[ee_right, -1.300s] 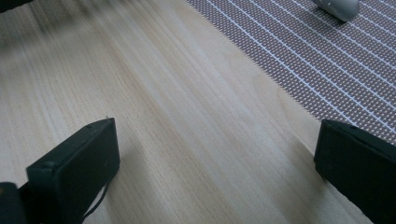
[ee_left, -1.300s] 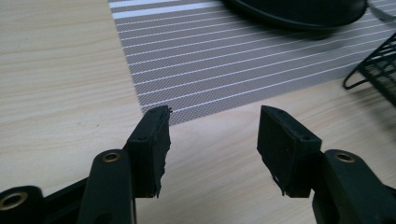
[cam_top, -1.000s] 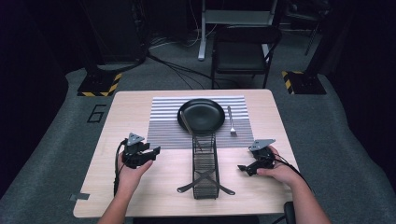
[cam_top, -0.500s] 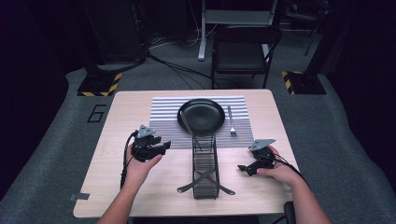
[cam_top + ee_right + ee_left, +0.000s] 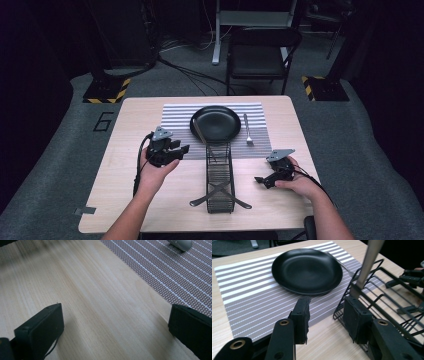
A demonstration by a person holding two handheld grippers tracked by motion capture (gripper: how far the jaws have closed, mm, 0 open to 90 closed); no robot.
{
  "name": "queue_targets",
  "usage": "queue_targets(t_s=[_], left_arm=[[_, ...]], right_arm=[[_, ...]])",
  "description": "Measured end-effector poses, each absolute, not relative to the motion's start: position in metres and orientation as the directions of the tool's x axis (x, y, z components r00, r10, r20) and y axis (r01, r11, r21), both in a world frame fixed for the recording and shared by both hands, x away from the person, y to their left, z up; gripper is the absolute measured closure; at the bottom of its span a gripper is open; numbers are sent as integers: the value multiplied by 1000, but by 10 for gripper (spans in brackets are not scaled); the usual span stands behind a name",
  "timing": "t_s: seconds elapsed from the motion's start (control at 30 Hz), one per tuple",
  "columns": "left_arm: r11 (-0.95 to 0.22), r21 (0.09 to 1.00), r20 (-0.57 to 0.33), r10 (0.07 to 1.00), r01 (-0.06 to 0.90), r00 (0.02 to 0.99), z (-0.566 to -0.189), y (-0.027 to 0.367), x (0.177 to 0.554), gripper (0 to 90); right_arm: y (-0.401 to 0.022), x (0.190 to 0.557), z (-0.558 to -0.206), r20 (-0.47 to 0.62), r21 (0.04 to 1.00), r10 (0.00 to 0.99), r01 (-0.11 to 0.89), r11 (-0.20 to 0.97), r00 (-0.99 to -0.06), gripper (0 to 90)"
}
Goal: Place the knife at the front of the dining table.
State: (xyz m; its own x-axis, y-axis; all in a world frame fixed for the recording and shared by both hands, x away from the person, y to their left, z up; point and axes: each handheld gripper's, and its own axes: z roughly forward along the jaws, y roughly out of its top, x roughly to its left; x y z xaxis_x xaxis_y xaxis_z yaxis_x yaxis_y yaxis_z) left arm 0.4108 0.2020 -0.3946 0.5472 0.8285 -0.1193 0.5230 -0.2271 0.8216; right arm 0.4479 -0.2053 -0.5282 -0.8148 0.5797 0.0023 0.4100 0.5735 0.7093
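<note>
A black plate sits on a grey striped placemat, with a silver fork to its right. A black wire rack stands in front of the plate, and a metal knife leans out of its far end. My left gripper hovers open at the placemat's front left, close to the rack. In the left gripper view its jaws frame the mat edge, with the plate, rack and knife just ahead. My right gripper rests open low over bare wood, right of the rack.
The wooden table has a tape strip near its front left corner. A dark chair stands behind the table, and cables run across the floor. In the right gripper view the placemat corner lies ahead.
My left gripper has moved right and forward, from the bare left side of the table up to the placemat's edge beside the rack. The right gripper has stayed put.
</note>
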Motion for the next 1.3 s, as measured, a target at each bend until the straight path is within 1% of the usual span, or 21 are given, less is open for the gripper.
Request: queue_targets(t_s=[0.1, 0.23, 0.47, 0.7, 0.9, 1.13, 1.17, 1.3], left_arm=[[-251, 826, -103, 813, 505, 573, -390, 195, 410, 581], [-263, 827, -99, 801, 496, 590, -390, 184, 411, 631], [-269, 827, -110, 784, 493, 611, -392, 170, 418, 636], [-261, 834, -117, 777, 485, 619, -394, 161, 422, 669], [-250, 839, -121, 779, 483, 615, -397, 155, 426, 679], [-234, 841, -137, 780, 488, 611, -402, 152, 431, 718], [-236, 840, -139, 777, 488, 614, -403, 151, 432, 743], [-233, 843, -136, 779, 484, 613, -405, 147, 433, 770]], right_arm=[[-205, 448, -528, 2, 709, 580, 410, 574, -815, 0], [-205, 448, -528, 2, 709, 579, 410, 574, -815, 0], [-205, 448, -528, 2, 709, 580, 410, 574, -815, 0], [-205, 448, -528, 2, 709, 579, 410, 574, -815, 0], [-205, 448, -528, 3, 709, 580, 410, 573, -815, 0], [-205, 448, -528, 2, 709, 579, 410, 574, -815, 0], [-205, 448, -528, 2, 709, 579, 410, 574, -815, 0], [-205, 448, -528, 2, 709, 580, 410, 574, -815, 0]])
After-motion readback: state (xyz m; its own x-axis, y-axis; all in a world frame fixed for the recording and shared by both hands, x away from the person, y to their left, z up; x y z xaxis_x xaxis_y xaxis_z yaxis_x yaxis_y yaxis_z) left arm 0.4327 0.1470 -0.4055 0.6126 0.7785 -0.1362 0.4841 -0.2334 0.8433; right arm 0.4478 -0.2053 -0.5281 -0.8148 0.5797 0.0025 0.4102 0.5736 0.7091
